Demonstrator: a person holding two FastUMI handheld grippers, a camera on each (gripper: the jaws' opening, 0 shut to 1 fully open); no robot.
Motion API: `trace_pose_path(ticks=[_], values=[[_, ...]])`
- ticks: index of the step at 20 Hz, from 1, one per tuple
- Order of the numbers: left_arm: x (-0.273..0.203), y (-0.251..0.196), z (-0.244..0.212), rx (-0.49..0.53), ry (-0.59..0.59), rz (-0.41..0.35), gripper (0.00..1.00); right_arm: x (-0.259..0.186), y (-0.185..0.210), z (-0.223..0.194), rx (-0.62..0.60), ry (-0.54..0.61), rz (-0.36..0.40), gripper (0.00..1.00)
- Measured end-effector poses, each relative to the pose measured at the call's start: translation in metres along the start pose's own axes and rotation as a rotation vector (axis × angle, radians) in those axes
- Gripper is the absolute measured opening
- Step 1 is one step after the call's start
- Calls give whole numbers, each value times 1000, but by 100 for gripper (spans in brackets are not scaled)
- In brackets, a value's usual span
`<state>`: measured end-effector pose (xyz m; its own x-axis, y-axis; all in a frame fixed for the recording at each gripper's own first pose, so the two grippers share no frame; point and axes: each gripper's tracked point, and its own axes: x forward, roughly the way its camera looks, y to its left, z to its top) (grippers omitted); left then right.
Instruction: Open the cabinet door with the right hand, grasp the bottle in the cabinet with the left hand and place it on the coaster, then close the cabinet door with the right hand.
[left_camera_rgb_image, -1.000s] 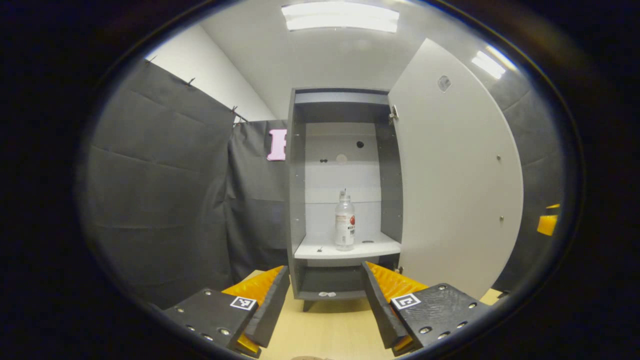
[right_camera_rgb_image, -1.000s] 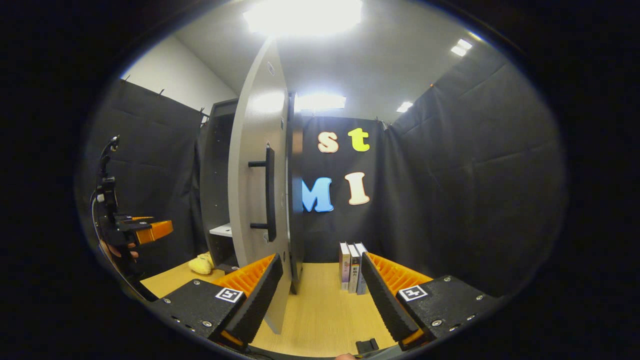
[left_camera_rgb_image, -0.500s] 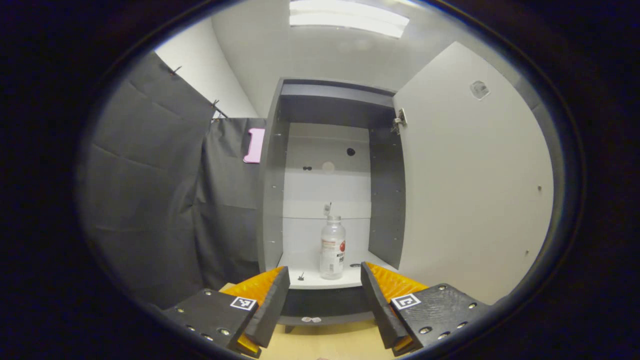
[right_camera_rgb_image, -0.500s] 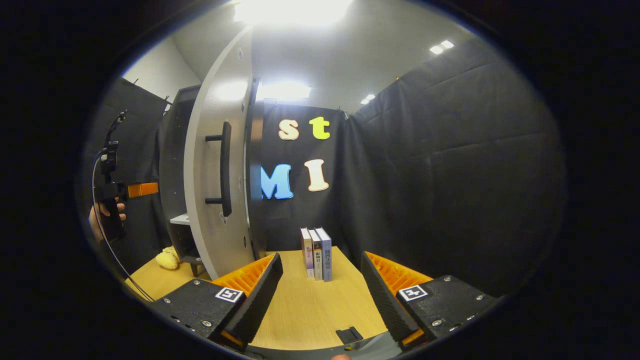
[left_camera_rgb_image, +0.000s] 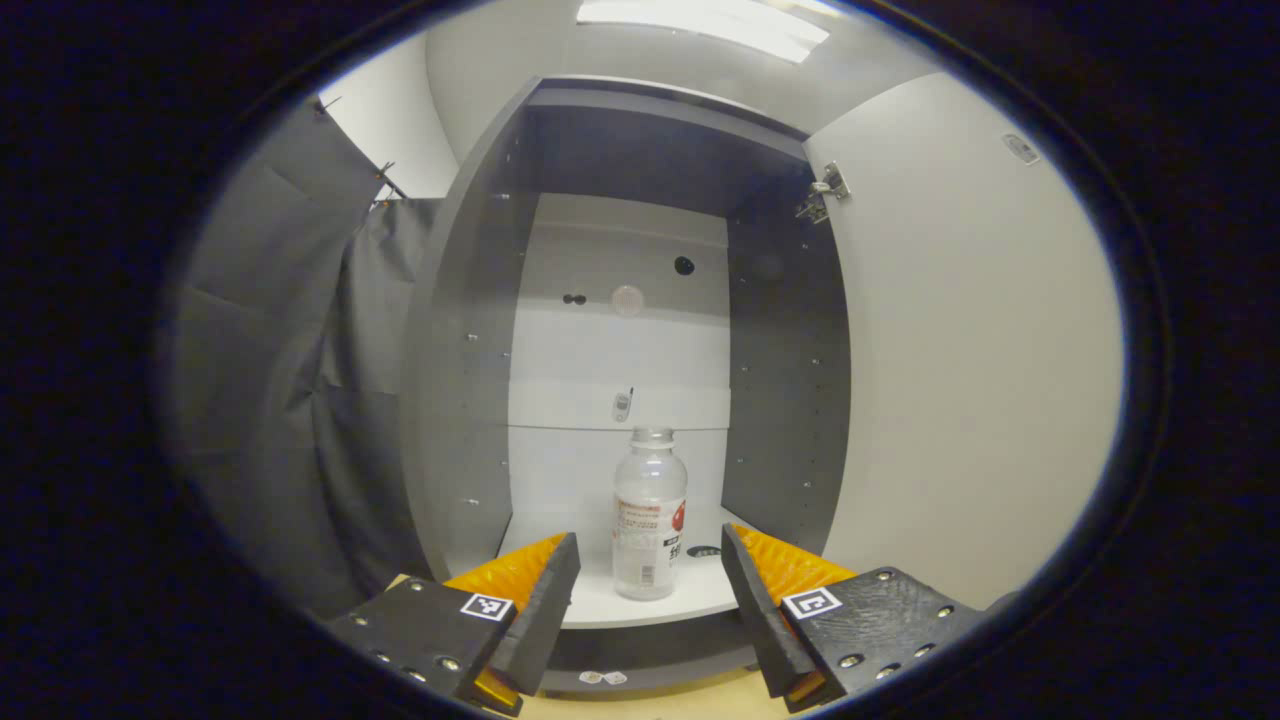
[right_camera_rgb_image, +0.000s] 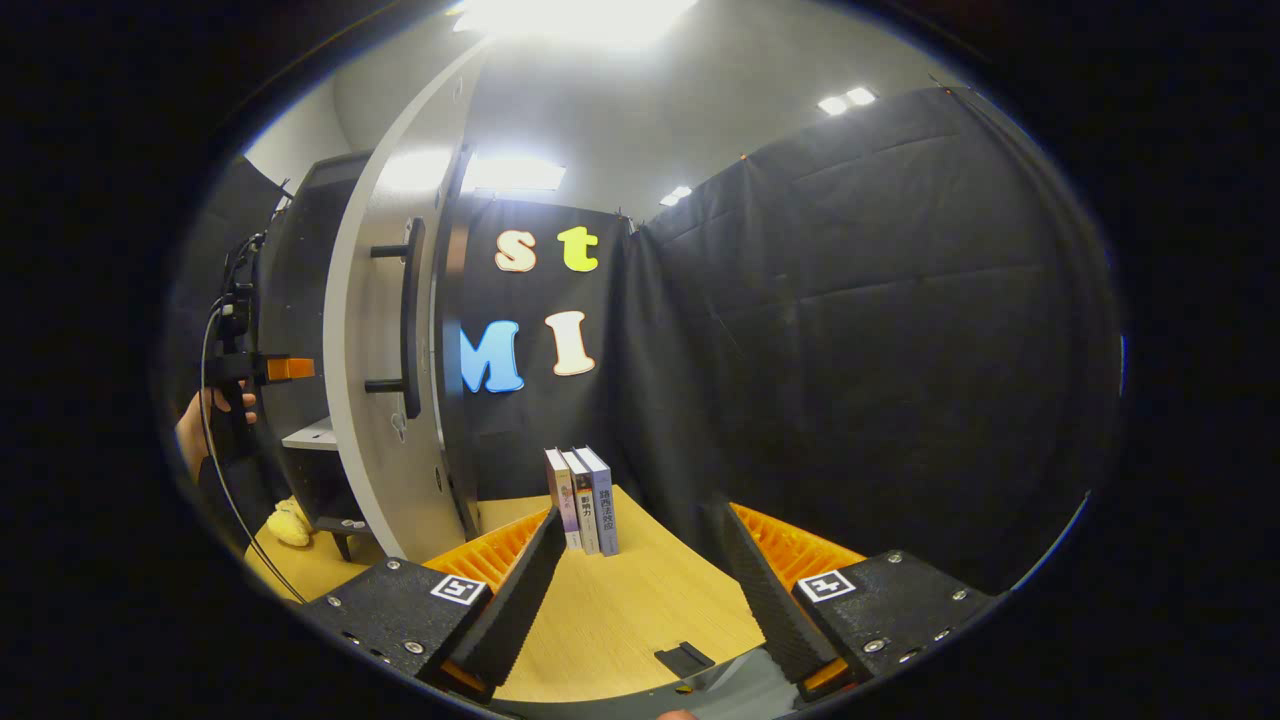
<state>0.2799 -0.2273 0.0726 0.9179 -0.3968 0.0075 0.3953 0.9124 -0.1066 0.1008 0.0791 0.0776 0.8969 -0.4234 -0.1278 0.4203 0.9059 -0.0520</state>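
The left gripper (left_camera_rgb_image: 648, 600) has come closer to the cabinet (left_camera_rgb_image: 470, 400), so the bottle (left_camera_rgb_image: 649, 515) looms larger between its spread jaws, which do not touch it. The bottle stands upright near the front edge of the white shelf (left_camera_rgb_image: 600, 605). The cabinet door (left_camera_rgb_image: 960, 350) is swung wide. The right gripper (right_camera_rgb_image: 640, 590) has turned away from the door's handle (right_camera_rgb_image: 410, 318), jaws spread over the desk (right_camera_rgb_image: 620, 610), with three books (right_camera_rgb_image: 582, 500) upright ahead.

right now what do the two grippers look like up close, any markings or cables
Each gripper, left gripper and right gripper, has two wedge-shaped fingers with ribbed inner faces, mounted on black blocks studded with silver screws. Every block carries a small square black-and-white marker tag. In the right gripper view, the left gripper appears farther off on a black handle held by a hand, a thin black cable looping down from it.
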Motion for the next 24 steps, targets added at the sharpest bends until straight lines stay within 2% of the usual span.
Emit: trace_pose_path(ticks=[6, 13, 19, 22, 23, 24], values=[[53, -3, -18, 39, 25, -43, 82, -2, -3, -3, 17, -3, -84, 97], [96, -2, -38, 50, 51, -58, 82, -7, -5, -7, 6, 21, -115, 97], [108, 2, -47, 35, 80, -57, 81, -3, 1, -8, 0, 33, -88, 96], [102, 3, -41, 34, 80, -36, 64, 0, 3, -7, -8, 21, -57, 97], [99, 5, -37, 29, 77, -28, 77, 2, 5, -6, -4, 17, -42, 97], [93, 8, -35, 23, 76, -18, 70, 3, 7, -7, 2, 19, -27, 97]])
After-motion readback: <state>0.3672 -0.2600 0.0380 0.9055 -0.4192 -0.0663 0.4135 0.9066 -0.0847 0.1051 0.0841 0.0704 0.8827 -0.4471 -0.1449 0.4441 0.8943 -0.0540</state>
